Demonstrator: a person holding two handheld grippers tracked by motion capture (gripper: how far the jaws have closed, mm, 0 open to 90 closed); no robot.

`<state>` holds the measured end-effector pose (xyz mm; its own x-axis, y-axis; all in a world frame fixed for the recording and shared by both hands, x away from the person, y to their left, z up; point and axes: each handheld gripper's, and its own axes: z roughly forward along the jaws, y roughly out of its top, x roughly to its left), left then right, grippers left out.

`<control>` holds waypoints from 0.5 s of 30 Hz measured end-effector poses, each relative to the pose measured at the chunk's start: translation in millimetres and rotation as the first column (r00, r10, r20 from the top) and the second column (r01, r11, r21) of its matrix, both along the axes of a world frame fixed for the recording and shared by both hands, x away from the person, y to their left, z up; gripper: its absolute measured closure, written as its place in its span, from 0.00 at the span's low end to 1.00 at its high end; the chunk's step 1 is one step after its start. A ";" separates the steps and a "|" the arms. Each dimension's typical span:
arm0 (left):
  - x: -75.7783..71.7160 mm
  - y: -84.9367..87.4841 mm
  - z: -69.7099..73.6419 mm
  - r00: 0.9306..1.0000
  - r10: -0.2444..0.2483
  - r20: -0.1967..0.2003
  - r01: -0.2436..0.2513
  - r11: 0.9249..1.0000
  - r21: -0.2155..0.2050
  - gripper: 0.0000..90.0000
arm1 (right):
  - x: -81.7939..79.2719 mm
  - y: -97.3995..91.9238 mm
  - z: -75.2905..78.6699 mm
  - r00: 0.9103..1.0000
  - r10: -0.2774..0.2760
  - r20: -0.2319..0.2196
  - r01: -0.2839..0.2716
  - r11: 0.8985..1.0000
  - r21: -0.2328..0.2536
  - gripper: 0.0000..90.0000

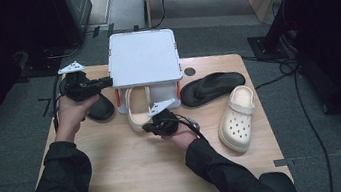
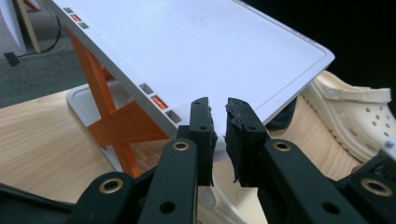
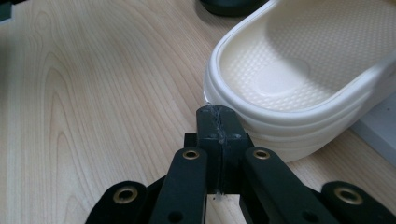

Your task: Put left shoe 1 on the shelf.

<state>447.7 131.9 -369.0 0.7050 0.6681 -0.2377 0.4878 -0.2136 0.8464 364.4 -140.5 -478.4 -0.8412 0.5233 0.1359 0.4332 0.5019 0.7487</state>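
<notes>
Where the right gripper (image 3: 218, 114) meets the table (image 1: 134, 177), we see its two black jaws pressed flat together with nothing between them, their tips touching the heel rim of the cream slide sandal (image 3: 299, 74), which lies at about one o'clock from them in the right gripper view. The front of that sandal is cut off by the picture's edge there, and in the high view it runs under the white shelf (image 1: 144, 57), so we cannot make out its toe. From above, the right gripper (image 1: 155, 124) sits at the sandal's (image 1: 135, 112) five o'clock.

Our left gripper (image 2: 219, 121) stands narrow, a slim gap left between the pads and nothing in it; the tips hover near the shelf's (image 2: 187, 51) front edge, and whether they touch it we cannot tell. From above, the left gripper (image 1: 103, 82) is at nine o'clock of the shelf, and the hand hides much of a black shoe (image 1: 101, 108) below it.

Farther out, at three o'clock of the shelf, lie a black slide (image 1: 212, 86) and a cream clog (image 1: 237, 119).
</notes>
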 end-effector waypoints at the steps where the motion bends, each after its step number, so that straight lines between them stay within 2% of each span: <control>1: 0.0 0.0 0.0 1.000 0.000 0.000 0.000 1.000 0.000 0.90 | 0.0 0.0 0.0 1.000 0.000 0.000 0.000 1.000 0.000 1.00; 2: 1.8 -1.1 -0.6 1.000 0.016 -0.009 -0.016 1.000 -0.012 0.91 | 0.4 0.7 1.2 1.000 0.006 0.006 -0.006 1.000 -0.004 1.00; 4: 2.8 -1.6 -1.8 1.000 0.004 -0.019 -0.005 1.000 -0.025 0.92 | 0.9 1.3 2.6 1.000 0.007 0.001 -0.007 1.000 0.001 1.00; 6: 1.5 -2.7 -1.0 1.000 0.004 -0.011 -0.004 1.000 -0.006 0.94 | 2.2 2.1 4.0 1.000 0.015 0.007 -0.015 1.000 -0.003 1.00; 9: 1.3 -2.8 -1.1 1.000 0.001 -0.017 -0.001 1.000 -0.009 0.96 | 4.3 4.0 4.9 1.000 0.009 0.026 -0.009 1.000 -0.008 1.00; 15: 1.1 -3.2 -1.1 1.000 0.002 -0.012 -0.002 1.000 -0.002 0.96 | 15.6 8.7 6.0 1.000 0.003 0.030 -0.003 1.000 0.006 1.00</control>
